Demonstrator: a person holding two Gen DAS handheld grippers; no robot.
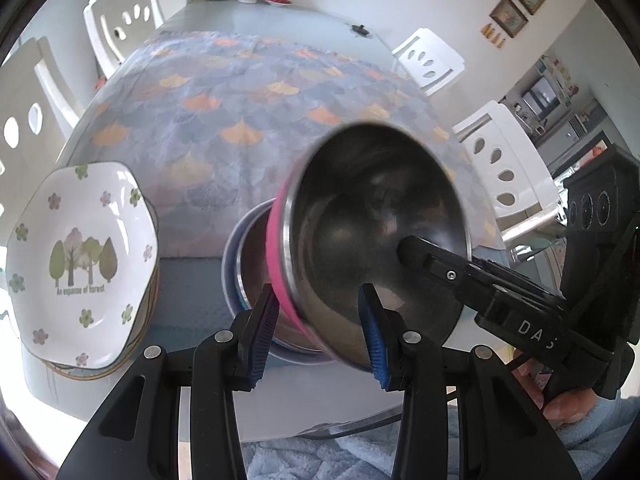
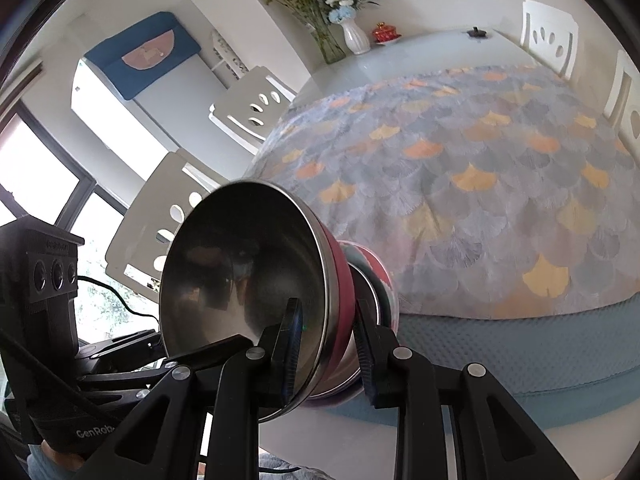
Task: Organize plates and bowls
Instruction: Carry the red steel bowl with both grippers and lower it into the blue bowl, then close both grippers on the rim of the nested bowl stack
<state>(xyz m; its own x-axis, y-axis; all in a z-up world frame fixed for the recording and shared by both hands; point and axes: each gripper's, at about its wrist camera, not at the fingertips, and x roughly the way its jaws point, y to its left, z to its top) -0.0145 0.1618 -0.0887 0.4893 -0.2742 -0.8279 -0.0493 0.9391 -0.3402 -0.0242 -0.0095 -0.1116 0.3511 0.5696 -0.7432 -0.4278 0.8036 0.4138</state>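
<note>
A steel bowl with a pink outer band (image 1: 372, 216) is held tilted above a second bowl with a bluish rim (image 1: 240, 264) near the table's front edge. Both grippers grip the pink bowl's rim. My left gripper (image 1: 320, 332) has one finger outside the pink band and one inside the bowl. My right gripper (image 2: 328, 344) clamps the same bowl (image 2: 248, 272) with one finger inside; its finger also shows in the left wrist view (image 1: 432, 256). A stack of hexagonal white plates with a tree print (image 1: 84, 256) sits to the left.
The table carries a scale-pattern cloth (image 1: 248, 112) and a teal mat (image 2: 520, 344). White chairs (image 1: 120, 24) stand around it. A white vase (image 2: 356, 40) and a red dish (image 2: 385, 33) stand at the far end.
</note>
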